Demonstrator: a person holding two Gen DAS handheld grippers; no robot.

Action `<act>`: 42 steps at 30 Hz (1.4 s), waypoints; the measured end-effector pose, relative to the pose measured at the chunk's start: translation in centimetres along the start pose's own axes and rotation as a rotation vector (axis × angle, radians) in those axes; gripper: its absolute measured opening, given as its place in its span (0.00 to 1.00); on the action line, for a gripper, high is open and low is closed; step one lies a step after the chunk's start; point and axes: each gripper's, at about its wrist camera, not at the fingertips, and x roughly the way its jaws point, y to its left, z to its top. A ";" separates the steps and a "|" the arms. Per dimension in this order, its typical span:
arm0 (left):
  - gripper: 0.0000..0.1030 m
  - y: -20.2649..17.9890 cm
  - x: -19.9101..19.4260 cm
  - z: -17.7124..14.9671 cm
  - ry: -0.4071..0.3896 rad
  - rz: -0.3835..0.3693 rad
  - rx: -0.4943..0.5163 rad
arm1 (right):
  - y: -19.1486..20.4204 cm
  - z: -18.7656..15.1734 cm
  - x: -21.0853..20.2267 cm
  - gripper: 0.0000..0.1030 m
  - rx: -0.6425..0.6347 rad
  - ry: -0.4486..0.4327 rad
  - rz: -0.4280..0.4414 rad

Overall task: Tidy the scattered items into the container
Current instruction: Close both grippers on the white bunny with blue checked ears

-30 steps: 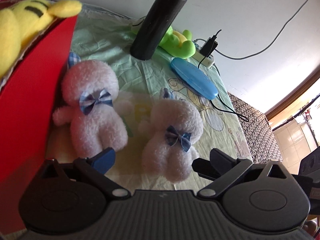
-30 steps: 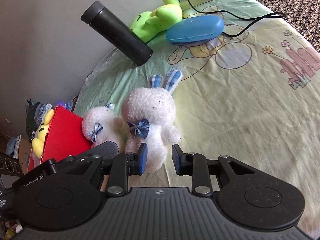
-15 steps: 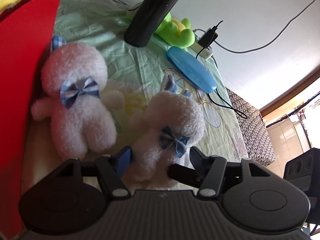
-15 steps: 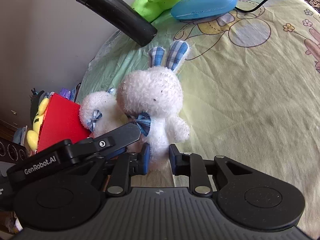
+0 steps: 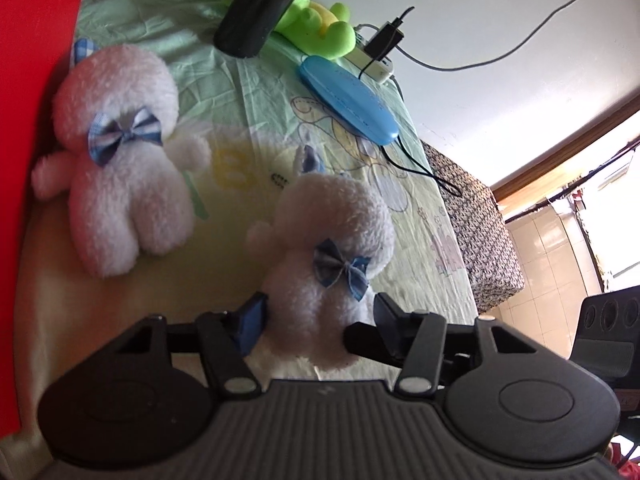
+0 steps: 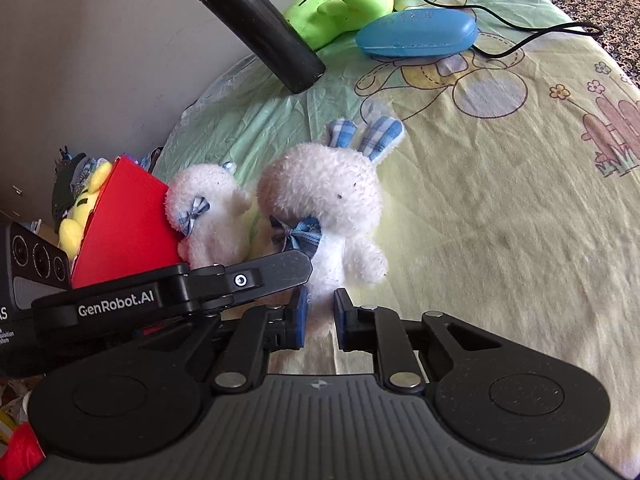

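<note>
Two white plush bunnies with blue bows lie on a cartoon-print sheet. The nearer bunny (image 5: 328, 240) (image 6: 320, 200) is gripped from two sides. My left gripper (image 5: 318, 312) is closing around its lower body, and both pads touch its sides. My right gripper (image 6: 320, 308) is shut on its leg, with the left gripper's finger (image 6: 272, 272) crossing just left of it. The second bunny (image 5: 120, 184) (image 6: 208, 216) rests against the red container (image 5: 28, 80) (image 6: 124, 232), which holds a yellow plush (image 6: 80, 220).
A black flask (image 5: 260, 0) (image 6: 260, 28) stands behind the bunnies. Beyond it are a green plush (image 5: 320, 28), a blue case (image 5: 352, 100) and a power strip (image 5: 376, 68) with a black cable. The bed's edge drops off on the right of the left wrist view.
My left gripper's jaws went from wide open to closed around the nearer bunny's body. The right jaws narrowed onto its leg. The bunny now fills more of both views.
</note>
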 end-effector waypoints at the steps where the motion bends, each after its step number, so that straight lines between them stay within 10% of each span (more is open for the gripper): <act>1: 0.52 -0.2 -0.3 -0.4 0.011 -0.007 0.020 | -0.1 -0.2 -0.4 0.15 -0.001 0.012 0.000; 9: 0.50 -3.7 -2.0 -4.2 0.055 0.026 0.275 | -1.4 -2.9 -2.5 0.22 0.045 0.059 -0.012; 15: 0.82 -3.7 -3.3 -3.1 -0.060 0.080 0.276 | -2.3 -2.4 -4.7 0.39 0.157 -0.131 -0.007; 18: 0.82 -3.2 -2.2 -1.9 -0.085 0.125 0.260 | -2.1 -1.7 -4.2 0.49 0.150 -0.159 -0.022; 33: 0.56 -1.7 0.4 -1.6 -0.054 0.088 0.181 | -3.8 0.8 1.3 0.57 0.270 -0.034 0.089; 42: 0.47 -2.1 -0.2 -2.0 -0.042 0.061 0.214 | -2.8 0.8 1.4 0.36 0.233 -0.011 0.145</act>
